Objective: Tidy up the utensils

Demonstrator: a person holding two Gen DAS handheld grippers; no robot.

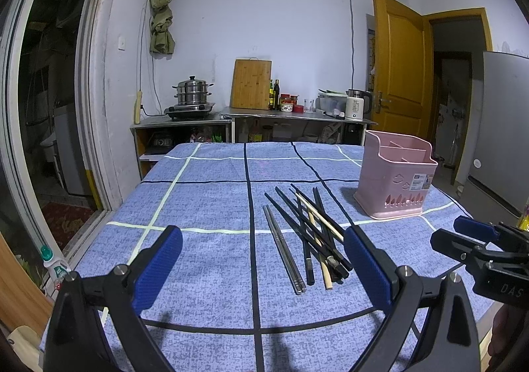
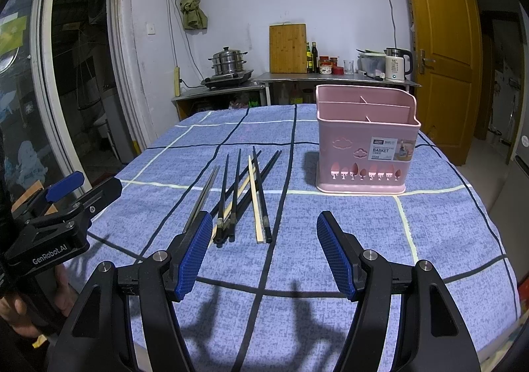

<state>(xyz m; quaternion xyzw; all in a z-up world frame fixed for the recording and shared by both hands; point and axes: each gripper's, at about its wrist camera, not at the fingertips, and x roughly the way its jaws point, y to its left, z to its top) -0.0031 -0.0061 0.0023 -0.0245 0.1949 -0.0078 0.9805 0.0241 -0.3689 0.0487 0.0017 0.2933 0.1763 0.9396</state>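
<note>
A: Left gripper [image 1: 263, 268] is being held low over the near cloth [image 1: 205, 193], jaws spread wide, nothing between them. Contents of the table?

B: A loose heap of chopsticks [image 1: 309, 233] is lying mid-table: a steel pair [image 1: 285, 256] at the left edge, dark ones crossed over pale wooden ones [image 2: 254, 200] to the right. The pink basket [image 2: 363, 153], divided into compartments and seemingly empty, is standing well apart on the right.

A: Handling?

B: They are judged light, thin, stiff; the steel pair likely slick. A grip near mid-length is being favoured, across the shaft, so that tipping is avoided. The crossed ones are likely to be dragged along.

A: Right gripper [image 2: 264, 253]?

B: Also being held wide apart and empty, just short of the near tips.
</note>
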